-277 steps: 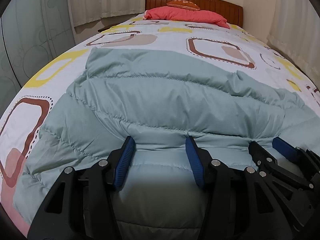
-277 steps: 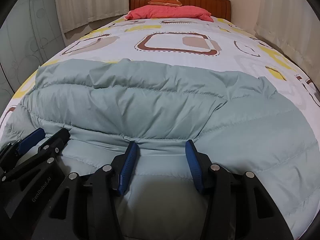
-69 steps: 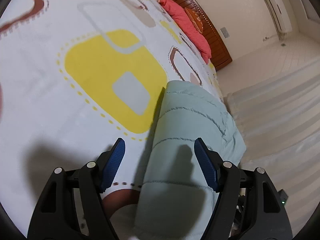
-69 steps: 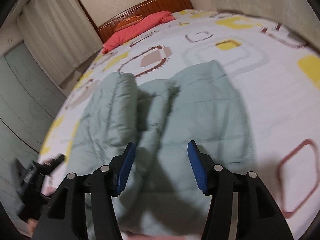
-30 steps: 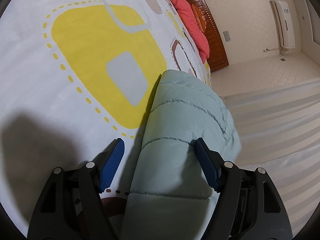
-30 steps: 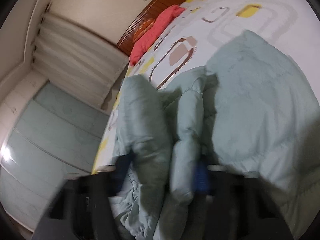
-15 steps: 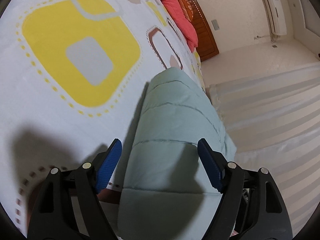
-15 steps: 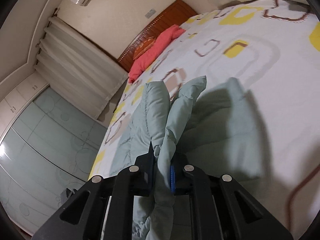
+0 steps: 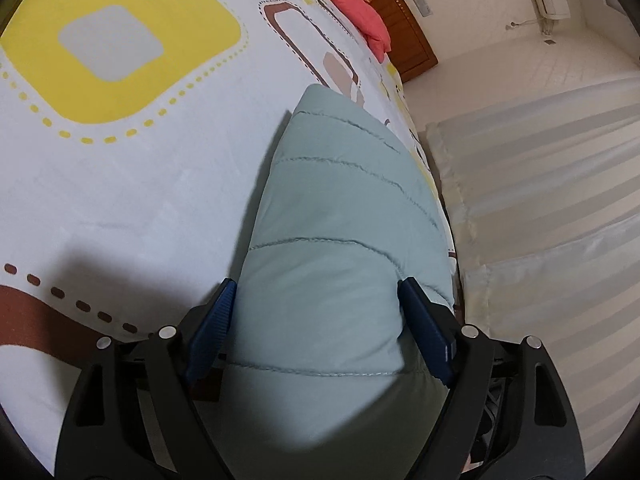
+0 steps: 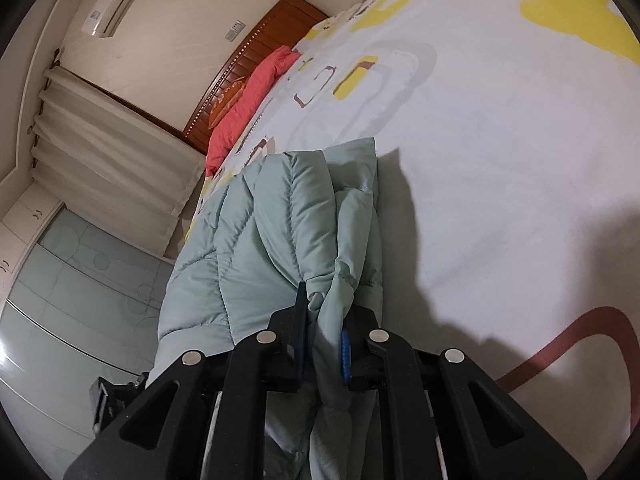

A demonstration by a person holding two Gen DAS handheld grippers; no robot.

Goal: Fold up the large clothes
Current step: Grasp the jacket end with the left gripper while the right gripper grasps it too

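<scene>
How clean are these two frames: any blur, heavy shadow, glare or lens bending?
Left wrist: sharp, dark shadow on the bedspread beside the jacket, strong fisheye bend. Right wrist: sharp, shadow right of the jacket, glare on the wardrobe, dark corners.

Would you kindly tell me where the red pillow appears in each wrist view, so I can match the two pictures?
Left wrist view: the red pillow lies at the top, just right of centre, against the wooden headboard.
Right wrist view: the red pillow lies upper left of centre, running diagonally below the headboard.
Shared landmark: the pale green quilted jacket, in the foreground of both views.
</scene>
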